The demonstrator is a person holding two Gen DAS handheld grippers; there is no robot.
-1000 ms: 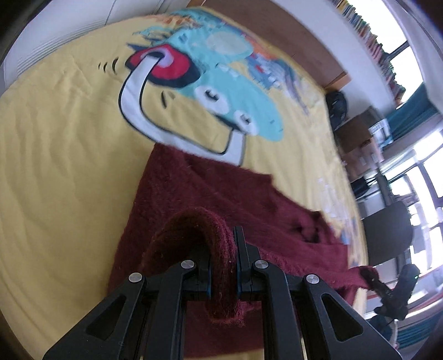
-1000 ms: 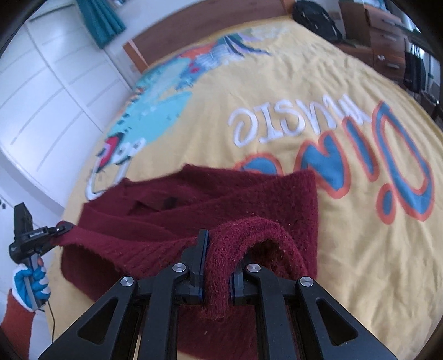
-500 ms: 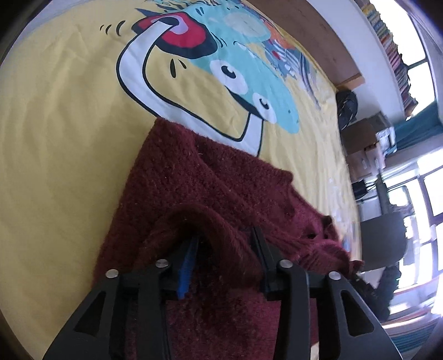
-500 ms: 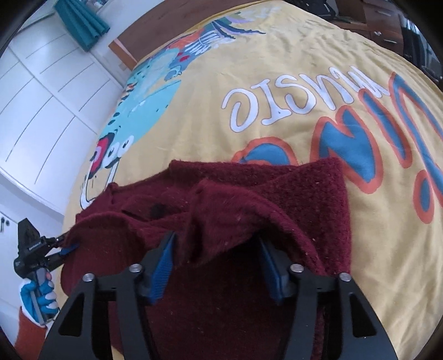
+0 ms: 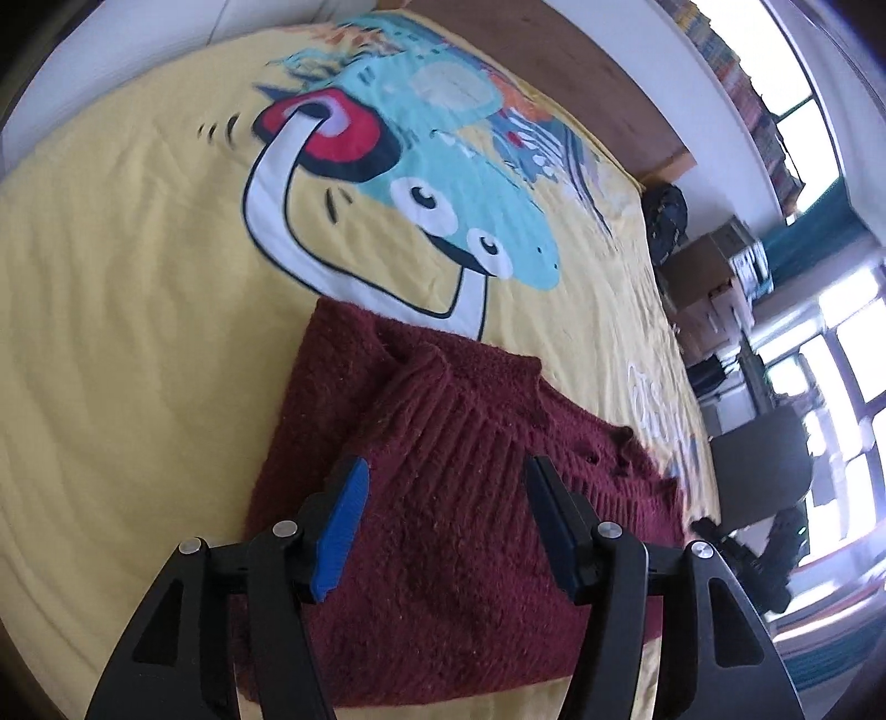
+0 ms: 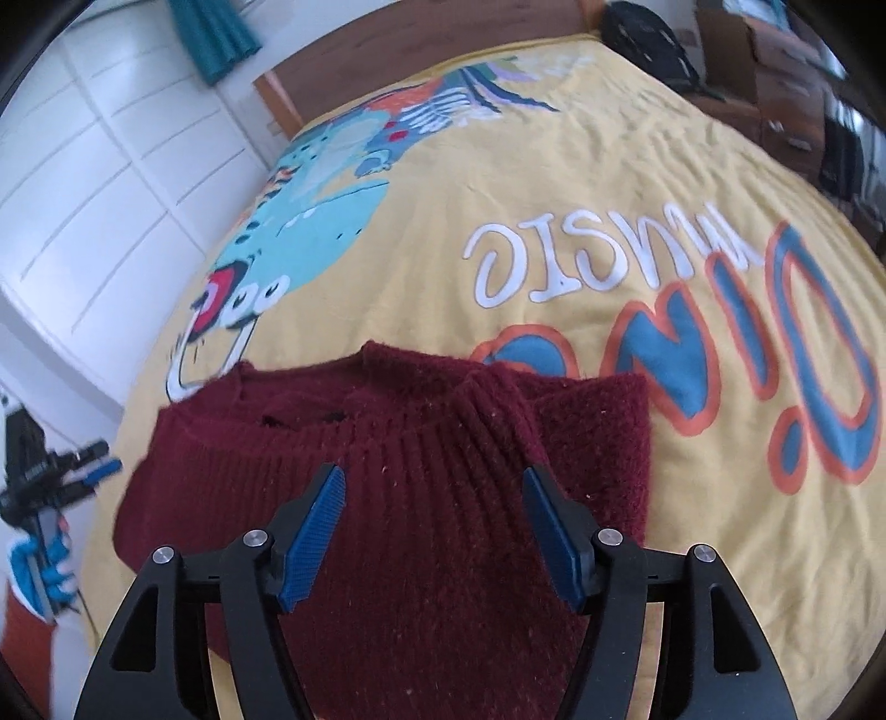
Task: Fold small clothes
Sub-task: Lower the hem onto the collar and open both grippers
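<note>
A dark red knitted sweater lies folded over on the yellow bedspread, its ribbed hem on top. My left gripper hovers just above the ribbed part; its jaws are opening and its blue pads touch no cloth. In the right wrist view the same sweater fills the lower middle. My right gripper stands over it with jaws still opening and the pads clear of the knit. The left gripper also shows at the far left edge of that view, held by a gloved hand.
The bedspread carries a cartoon dinosaur print and large lettering. A wooden headboard runs along the far side. A dark bag, boxes and a chair stand beyond the bed's right edge. White cupboard doors stand on the left.
Both grippers were shut on folds of the sweater a second ago. They have let go, the folds have dropped flat onto the sweater, and both pairs of jaws now stand apart.
</note>
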